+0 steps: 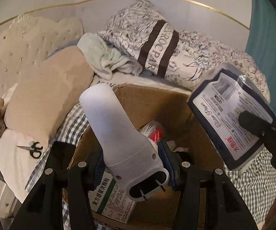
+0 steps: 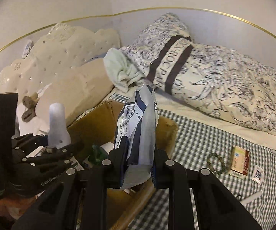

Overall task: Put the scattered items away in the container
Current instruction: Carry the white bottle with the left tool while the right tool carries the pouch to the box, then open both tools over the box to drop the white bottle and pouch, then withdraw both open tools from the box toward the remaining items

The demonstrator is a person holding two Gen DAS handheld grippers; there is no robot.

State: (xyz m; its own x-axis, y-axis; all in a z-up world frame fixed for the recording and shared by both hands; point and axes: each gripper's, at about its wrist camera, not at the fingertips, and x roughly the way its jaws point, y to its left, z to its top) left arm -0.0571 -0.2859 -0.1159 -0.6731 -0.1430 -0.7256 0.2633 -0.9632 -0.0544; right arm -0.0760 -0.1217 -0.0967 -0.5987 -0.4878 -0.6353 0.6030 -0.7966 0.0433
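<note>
Cardboard box on a bed, viewed from both wrist cameras, with both grippers above its open top. The left gripper is clamped on a white plug-in device, its blue pads pressing the device's sides; two metal prongs at the device's near end point toward the camera, and its rounded far end rises over the box's rear edge. In the right wrist view the same device stands nearly upright above the left gripper, over the left part of the box. The right gripper is clamped on a tissue pack, held edge-on between the pads above the box's right half. In the left wrist view the pack shows its printed label face, with one black finger of the right gripper lying across it.

Inside the box lie a medicine carton with green print, a red-and-white packet and some green object too dim to identify.

Items outside the box, on the checked sheet: a bead bracelet, a small flat carton and a sachet, all to the right of the box and apart from it. Scissors lie to the left, beside a beige pillow. Behind the box rest a patterned pillow, a pale green towel and a tufted headboard.
</note>
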